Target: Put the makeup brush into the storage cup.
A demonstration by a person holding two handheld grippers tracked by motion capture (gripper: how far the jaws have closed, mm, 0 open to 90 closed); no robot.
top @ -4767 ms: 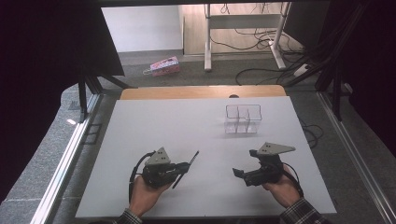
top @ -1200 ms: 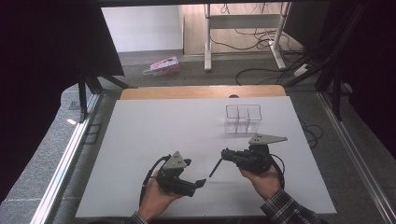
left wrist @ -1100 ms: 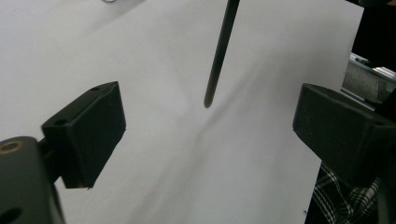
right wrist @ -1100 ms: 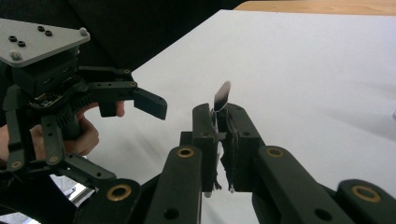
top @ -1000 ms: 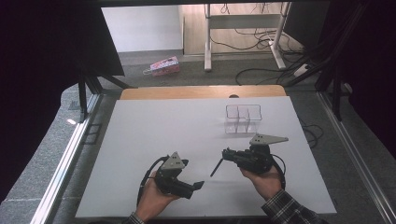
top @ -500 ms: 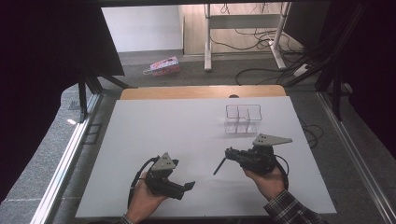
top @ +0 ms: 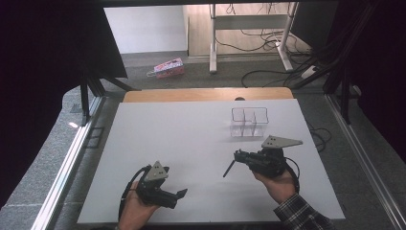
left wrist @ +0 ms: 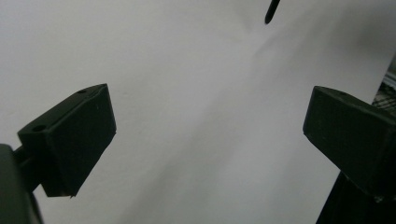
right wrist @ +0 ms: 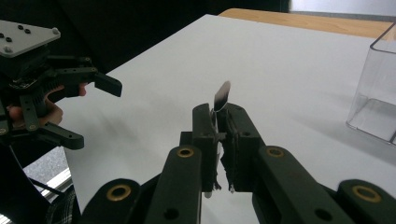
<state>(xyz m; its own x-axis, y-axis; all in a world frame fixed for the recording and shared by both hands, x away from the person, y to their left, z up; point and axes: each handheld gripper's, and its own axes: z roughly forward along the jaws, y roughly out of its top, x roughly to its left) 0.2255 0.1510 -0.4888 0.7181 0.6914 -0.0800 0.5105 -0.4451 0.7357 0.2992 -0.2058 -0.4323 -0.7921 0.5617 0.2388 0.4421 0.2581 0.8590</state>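
Clear divided box [top: 249,122] at far right of table [top: 191,139], compartments look empty. Right gripper [top: 238,156] clamped on thin dark stick [top: 229,168], near the box, tip angled down over the table. Left gripper [top: 181,194] wide open, nothing between jaws

Grey speckled floor [top: 57,167], dark curtains [top: 43,72], desk legs [top: 213,38], tangled cables [top: 268,72] beyond.

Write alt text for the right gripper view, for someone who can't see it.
The right tool is shut on a thin black flat utensil that sticks up between its jaws, above a white table. The open left tool is at left; a clear plastic compartment box stands at right.
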